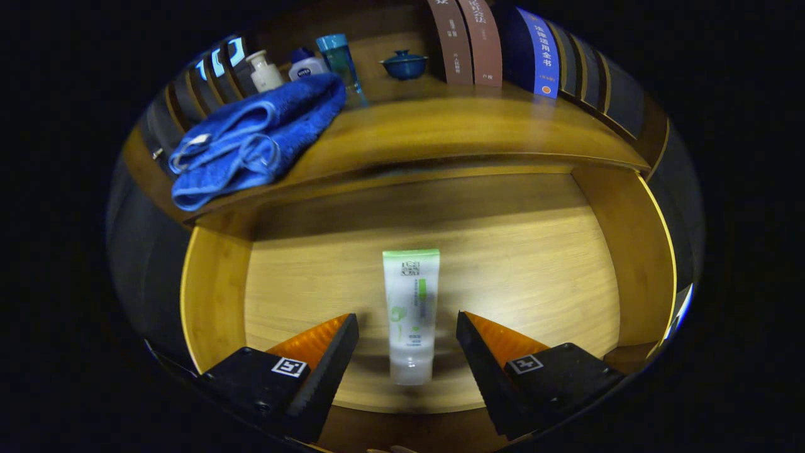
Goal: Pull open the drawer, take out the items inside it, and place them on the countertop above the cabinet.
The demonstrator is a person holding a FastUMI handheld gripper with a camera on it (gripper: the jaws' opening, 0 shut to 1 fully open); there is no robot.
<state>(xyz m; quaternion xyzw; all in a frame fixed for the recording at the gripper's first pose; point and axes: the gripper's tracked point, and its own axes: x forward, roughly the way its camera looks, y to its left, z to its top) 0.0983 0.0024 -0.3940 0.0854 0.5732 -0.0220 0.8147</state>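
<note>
The wooden drawer stands pulled open below the countertop. A white tube with a green end lies flat on the drawer floor, its length pointing away from me. My gripper is open, one finger on each side of the tube's near half, with a gap between each finger and the tube. Nothing is held.
On the countertop lie a folded blue towel, a small white bottle, a white-and-blue bottle, a tall blue bottle, a blue lidded bowl and several upright books. Drawer side walls flank the tube.
</note>
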